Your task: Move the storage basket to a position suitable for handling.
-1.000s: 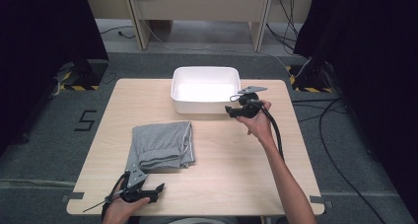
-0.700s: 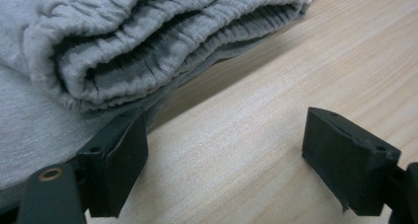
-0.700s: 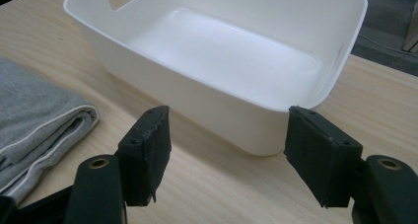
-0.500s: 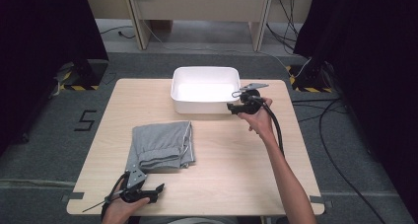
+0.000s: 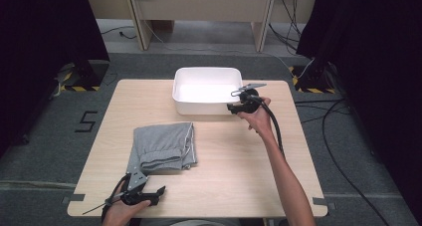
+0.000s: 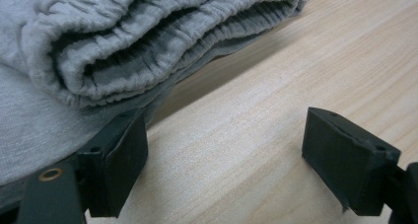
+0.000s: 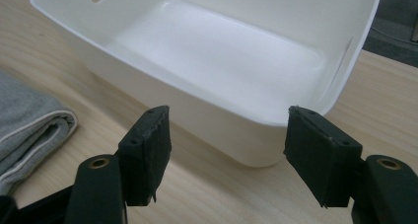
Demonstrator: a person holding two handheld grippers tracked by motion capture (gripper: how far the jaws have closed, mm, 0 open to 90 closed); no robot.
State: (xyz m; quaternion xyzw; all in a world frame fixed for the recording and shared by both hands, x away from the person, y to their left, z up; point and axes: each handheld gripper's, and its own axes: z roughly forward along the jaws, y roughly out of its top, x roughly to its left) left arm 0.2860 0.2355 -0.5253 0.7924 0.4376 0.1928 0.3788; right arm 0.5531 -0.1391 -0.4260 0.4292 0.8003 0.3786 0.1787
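Two tools are at work over the counter (image 5: 234, 151), and only the right one has shifted. Compared with a second ago, the right tool (image 5: 234, 106) has slid a little down and in toward the near right corner of the white plastic bin (image 5: 206, 89); its jaws are spread, unchanged in width, and pinch nothing. In the right gripper view that rounded corner of the bin (image 7: 256, 150) sits just beyond and between the two black jaws, not yet touched. This reads as an approach to take the bin by its corner wall, probably to steady it or drag it closer to the clothing.

The left tool (image 5: 149, 192) has kept its place at the near edge of the counter, its jaws also spread and empty. In the left gripper view the folded grey sweatpants (image 6: 123, 41) lie just ahead, the elastic waistband rolled toward the camera, and one jaw rests close against the lower layer of cloth without clamping it.

The sweatpants (image 5: 164, 146) lie on the left half of the counter, well apart from the bin, with bare wood between them. Nothing stands in the way on the counter itself; the right tool's trailing cable (image 5: 276, 131) runs back along the forearm, clear of the bin. Cables and table legs on the floor beyond play no part.
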